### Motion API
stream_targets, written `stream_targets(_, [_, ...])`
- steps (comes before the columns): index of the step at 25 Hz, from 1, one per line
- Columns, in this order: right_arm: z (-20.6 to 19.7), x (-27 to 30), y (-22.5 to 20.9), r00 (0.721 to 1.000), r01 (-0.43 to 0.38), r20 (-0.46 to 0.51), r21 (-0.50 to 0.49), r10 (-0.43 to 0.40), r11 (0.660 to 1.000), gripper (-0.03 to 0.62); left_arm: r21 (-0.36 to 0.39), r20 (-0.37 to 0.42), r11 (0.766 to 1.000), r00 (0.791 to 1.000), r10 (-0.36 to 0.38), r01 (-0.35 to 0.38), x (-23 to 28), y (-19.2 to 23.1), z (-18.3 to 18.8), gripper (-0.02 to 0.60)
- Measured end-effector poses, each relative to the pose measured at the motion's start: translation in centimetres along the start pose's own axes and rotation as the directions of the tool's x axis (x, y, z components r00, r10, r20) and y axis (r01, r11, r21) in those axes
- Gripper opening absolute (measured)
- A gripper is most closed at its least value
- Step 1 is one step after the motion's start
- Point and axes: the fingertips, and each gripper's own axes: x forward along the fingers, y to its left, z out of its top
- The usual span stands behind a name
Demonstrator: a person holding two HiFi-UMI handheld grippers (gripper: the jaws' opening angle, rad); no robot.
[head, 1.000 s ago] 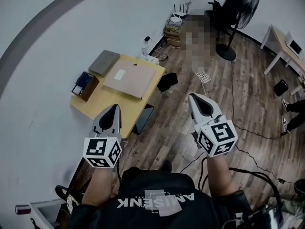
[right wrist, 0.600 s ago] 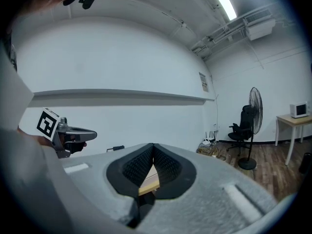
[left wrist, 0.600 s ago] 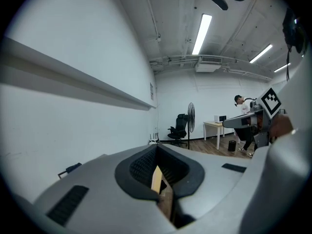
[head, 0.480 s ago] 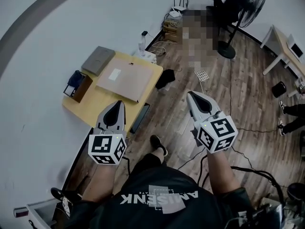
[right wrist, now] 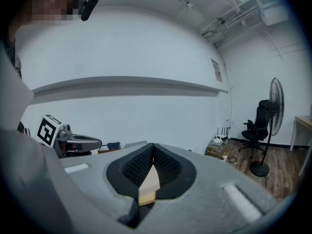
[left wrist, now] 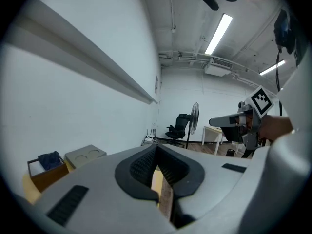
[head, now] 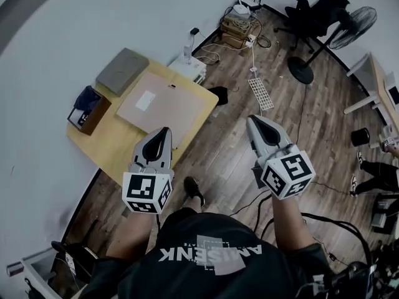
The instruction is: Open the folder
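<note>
Left gripper (head: pixel 162 132) is hovering near the edge of the yellow table (head: pixel 115 148), jaws pressed together, empty; the closed tan folder (head: pixel 165 108) is lying flat on that table just beyond. Right gripper (head: pixel 254 122), equally closed and empty, is hanging over wooden floor (head: pixel 230 161), its own pads hiding the folder in its view.

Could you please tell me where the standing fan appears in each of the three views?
Head view: the standing fan is at the upper right.
Left gripper view: standing fan just right of centre.
Right gripper view: standing fan near the right edge.
Shared landmark: the black office chair, next to it in every view.
</note>
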Motion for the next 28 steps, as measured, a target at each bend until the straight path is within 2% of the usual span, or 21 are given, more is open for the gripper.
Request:
stream_targets(8, [1.7, 6.2, -1.5, 0.996, -0.084, -0.012, -0.055, 0.083, 0.995, 0.005, -0.061, 0.006, 0.998, 0.999, 0.034, -0.034, 3.7, 3.2, 0.9, 0.000])
stream_targets(13, [3.1, 8.6, -1.6, 0.992, -0.126, -0.020, -0.081, 0.125, 0.989, 0.005, -0.047, 0.014, 0.997, 0.997, 0.069, -0.069, 3.4, 4.1, 2.4, 0.000])
stream_targets(18, [4.1, 10.7, -2.7, 0.985, -0.174, -0.021, -0.094, 0.173, 0.980, 0.005, -0.043, 0.029, 0.990, 0.990, 0.135, -0.134, 3.6, 4.9, 3.5, 0.000])
stream_targets(23, [5.1, 12.9, -4.1, 0.962, -0.272, -0.010, -0.086, 0.273, 0.958, 0.005, -0.015, 0.043, 0.967, 0.966, 0.256, -0.256, 4.0, 5.4, 4.6, 0.000])
stream_targets(28, [6.6, 15.7, -5.4, 0.916, -0.402, -0.024, -0.108, 0.402, 0.909, 0.005, -0.070, 0.032, 0.930, 0.931, 0.363, -0.360, 5.7, 5.0, 5.2, 0.000])
